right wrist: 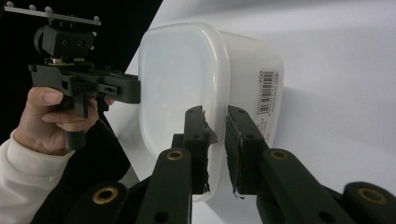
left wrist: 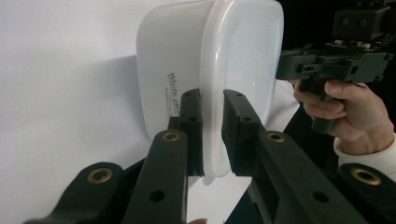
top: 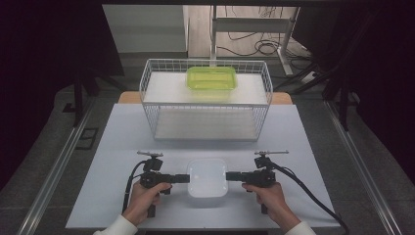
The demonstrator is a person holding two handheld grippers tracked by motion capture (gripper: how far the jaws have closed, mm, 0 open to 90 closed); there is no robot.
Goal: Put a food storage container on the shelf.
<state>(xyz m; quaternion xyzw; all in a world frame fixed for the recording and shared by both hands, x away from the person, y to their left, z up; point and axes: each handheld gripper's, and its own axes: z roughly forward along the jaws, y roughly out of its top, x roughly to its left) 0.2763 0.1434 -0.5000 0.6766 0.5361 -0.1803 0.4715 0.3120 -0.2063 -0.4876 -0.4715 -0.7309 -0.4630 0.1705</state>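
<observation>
Plastic tub, white and lidded, sits low in the middle of the high view on the counter, below the wire basket with its green box. My left tool bites the tub's left edge, my right tool the right edge. In the left gripper view the two black jaws pinch the thin lid rim; the right gripper view shows the same on the far side. Both tools are clamped on that rim. I judge the tub light and probably empty, its walls smooth and slippery, the rim a bit flexible. The rim is the only lip to hold, so both sides must rise evenly or it may tilt and slide out.
</observation>
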